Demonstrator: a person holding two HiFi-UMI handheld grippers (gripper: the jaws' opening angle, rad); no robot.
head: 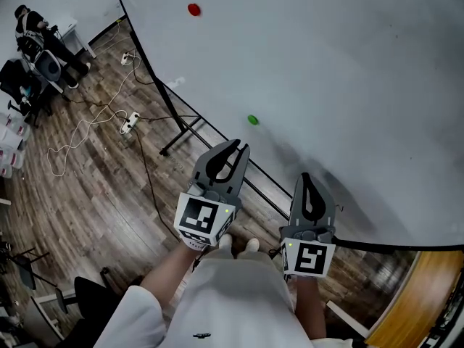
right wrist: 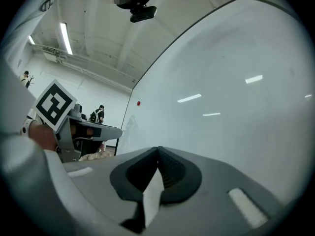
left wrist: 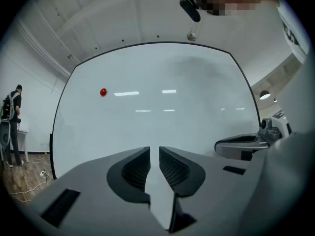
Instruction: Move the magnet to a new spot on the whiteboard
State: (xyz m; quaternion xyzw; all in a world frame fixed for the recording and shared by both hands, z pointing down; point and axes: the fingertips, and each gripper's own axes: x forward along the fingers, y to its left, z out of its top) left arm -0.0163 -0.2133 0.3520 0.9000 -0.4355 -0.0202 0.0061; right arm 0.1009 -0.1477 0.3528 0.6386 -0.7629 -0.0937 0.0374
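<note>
The whiteboard (head: 326,64) fills the upper right of the head view. A red magnet (head: 193,9) sticks near its top left, and a green magnet (head: 252,120) sits lower, close to the bottom edge. My left gripper (head: 239,148) is just below the green magnet and apart from it, pointing at the board. In the left gripper view its jaws (left wrist: 154,151) stand a narrow gap apart with nothing between them, and the red magnet (left wrist: 103,92) shows far up left. My right gripper (head: 304,178) is further right, its tips (right wrist: 158,150) touching and empty. The red magnet (right wrist: 139,103) is small and distant there.
The whiteboard's black stand leg (head: 181,133) rests on the wooden floor, with loose cables and a power strip (head: 129,123) beside it. A person among chairs (head: 32,27) is at the far left. A wooden surface (head: 420,296) lies at the bottom right.
</note>
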